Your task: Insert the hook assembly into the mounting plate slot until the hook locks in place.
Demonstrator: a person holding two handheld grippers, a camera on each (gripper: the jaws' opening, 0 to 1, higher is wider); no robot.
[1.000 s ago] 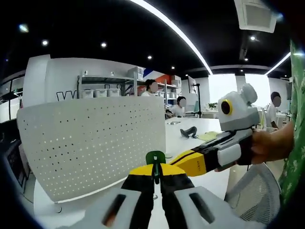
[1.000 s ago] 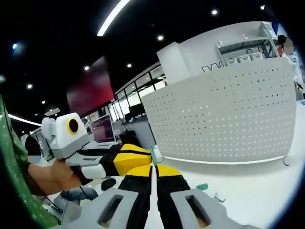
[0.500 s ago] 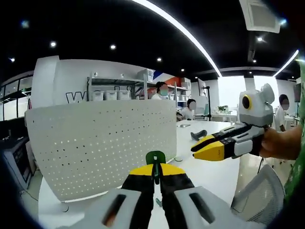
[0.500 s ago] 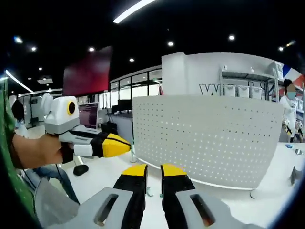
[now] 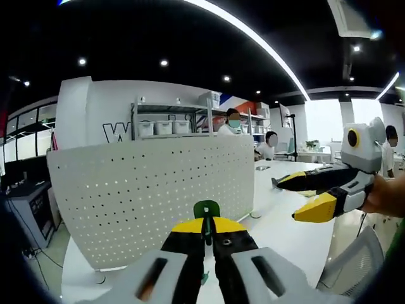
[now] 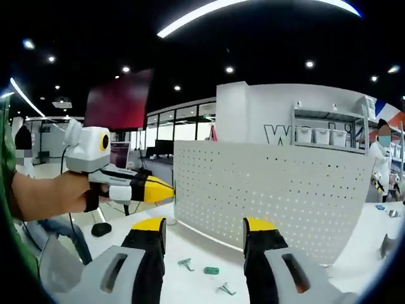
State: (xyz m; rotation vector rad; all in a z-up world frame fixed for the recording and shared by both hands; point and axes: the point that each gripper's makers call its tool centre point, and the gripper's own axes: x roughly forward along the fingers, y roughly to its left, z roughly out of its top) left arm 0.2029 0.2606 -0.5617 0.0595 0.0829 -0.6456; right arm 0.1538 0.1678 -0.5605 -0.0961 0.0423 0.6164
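Left gripper [image 5: 207, 233]: jaws pressed together on a green hook assembly [image 5: 206, 211]. The hook's rounded green head stands up past the yellow jaw tips; a dark stem runs down into the seam between them. Its long axis follows the jaws, head pointing away from the camera toward the white perforated mounting plate [image 5: 152, 196].

The plate stands upright on its lower edge on a white table [image 5: 285, 231], rows of small holes across its face. In the left gripper view the hook's head overlaps the plate's lower right part; whether it touches the plate cannot be told.

Right gripper [image 6: 205, 226]: jaws spread wide apart, nothing between them. In the left gripper view it enters from the right [image 5: 313, 195], held in a hand [image 5: 387, 197], its two yellow-tipped jaws splayed and pointing left, well apart from the hook.

In the right gripper view the left gripper [image 6: 161, 190] comes in from the left in a hand [image 6: 54, 196], yellow tips closed and pointing right, just at the plate's left edge [image 6: 266, 202]. The hook itself is too small to make out there.

Loose on the table in front of the plate: three small parts, one green piece [image 6: 211, 270] with a pale hook-like piece on either side [image 6: 186, 263] [image 6: 224, 289].

Behind: shelving with white bins [image 5: 168, 126], people seated at desks.
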